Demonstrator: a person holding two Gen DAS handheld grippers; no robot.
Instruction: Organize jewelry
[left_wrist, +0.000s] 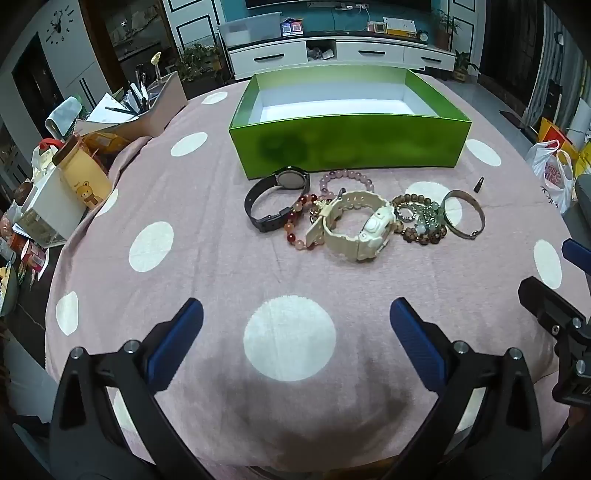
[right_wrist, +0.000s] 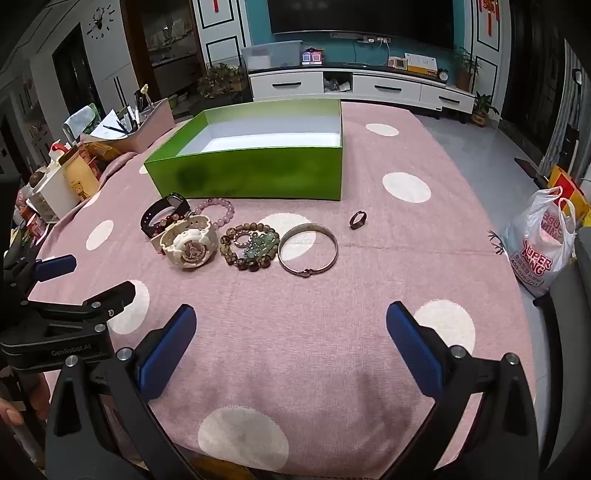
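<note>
Hovering: both hand-held grippers (left_wrist: 295, 321) (right_wrist: 291, 325) wide open, empty.

You can read "GenRobot.AI" in pale letters on the black body of the left gripper (right_wrist: 55, 275), seen from the right wrist. The white plastic bag (right_wrist: 540, 242) beside the table carries red print: "SUPER KING", with "400-070-" beneath; remaining digits unclear. The wall clock (right_wrist: 100, 23) numerals are too small to read.
</note>
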